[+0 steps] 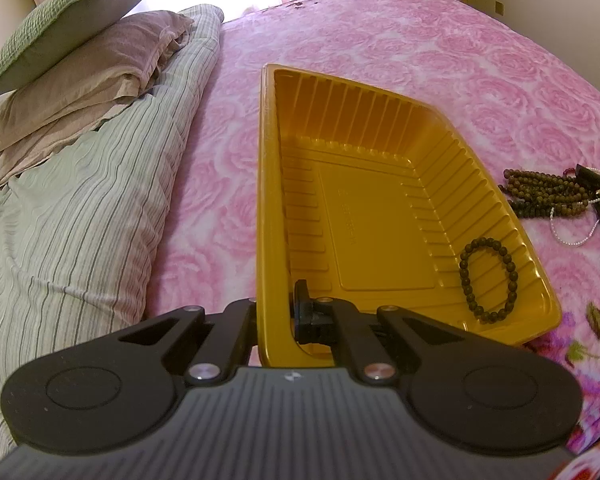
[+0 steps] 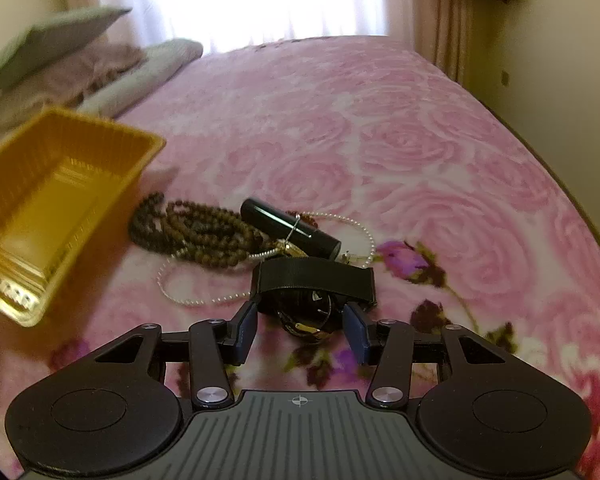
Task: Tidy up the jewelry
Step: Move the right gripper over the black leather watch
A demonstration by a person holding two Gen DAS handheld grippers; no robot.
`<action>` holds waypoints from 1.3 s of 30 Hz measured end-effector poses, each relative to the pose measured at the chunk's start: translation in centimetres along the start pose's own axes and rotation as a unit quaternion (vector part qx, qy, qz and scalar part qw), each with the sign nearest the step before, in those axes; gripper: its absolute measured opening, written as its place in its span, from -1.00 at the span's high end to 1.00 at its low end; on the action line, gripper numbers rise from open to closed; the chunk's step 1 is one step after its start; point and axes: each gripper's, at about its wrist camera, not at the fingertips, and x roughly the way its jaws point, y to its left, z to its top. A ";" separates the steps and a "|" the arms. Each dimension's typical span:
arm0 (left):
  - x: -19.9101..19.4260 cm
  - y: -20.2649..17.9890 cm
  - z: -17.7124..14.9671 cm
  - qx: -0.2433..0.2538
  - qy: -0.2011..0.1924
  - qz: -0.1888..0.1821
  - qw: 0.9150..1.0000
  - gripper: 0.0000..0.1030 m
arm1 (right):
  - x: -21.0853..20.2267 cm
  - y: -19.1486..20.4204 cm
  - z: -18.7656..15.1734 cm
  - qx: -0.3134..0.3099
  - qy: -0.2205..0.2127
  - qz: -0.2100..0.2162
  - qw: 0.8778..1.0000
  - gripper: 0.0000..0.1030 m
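The tray is sitting on the bedspread — a bracelet lying inside at 4 o'clock. Beads, tube and watch are lying at the tray's 3 o'clock — pillows at 10 o'clock.

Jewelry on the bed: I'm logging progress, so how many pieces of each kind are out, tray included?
Dark bead bracelet, in the gold tray: 1
Brown bead strands, heaped: count unclear
Pearl strand: 1
Black tube: 1
Black-strap watch: 1
Total: 4, plus the heap

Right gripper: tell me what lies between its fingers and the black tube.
In the right wrist view, the right gripper stands open around a black mesh-band watch; it lies between the fingers and the black tube.
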 end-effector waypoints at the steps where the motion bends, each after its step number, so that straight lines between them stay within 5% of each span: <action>1: 0.0 0.0 0.0 0.000 0.000 0.000 1.000 0.95 | 0.1 0.1 0.0 -0.009 0.000 -0.005 1.000 0.06; 3: 0.0 0.0 0.0 0.000 -0.001 0.000 1.000 0.95 | 0.2 0.4 -0.1 -0.024 0.001 -0.012 1.000 0.12; 4: 0.0 0.0 0.0 0.000 0.000 0.000 1.000 0.95 | 0.1 0.5 -0.2 -0.031 0.004 -0.018 0.999 0.35; 19: -0.1 0.0 0.1 0.001 -0.004 0.000 1.000 0.95 | -1.8 0.1 0.0 -0.017 0.014 -0.009 1.000 0.38; 28: 0.0 -0.1 0.0 0.001 -0.004 0.000 1.000 0.95 | -2.3 0.2 0.4 -0.043 -0.014 -0.015 0.999 -0.67; 39: 0.1 -0.3 0.1 0.000 -0.001 0.001 1.000 0.95 | 1.9 -0.9 0.0 -0.111 0.006 0.013 0.994 -0.69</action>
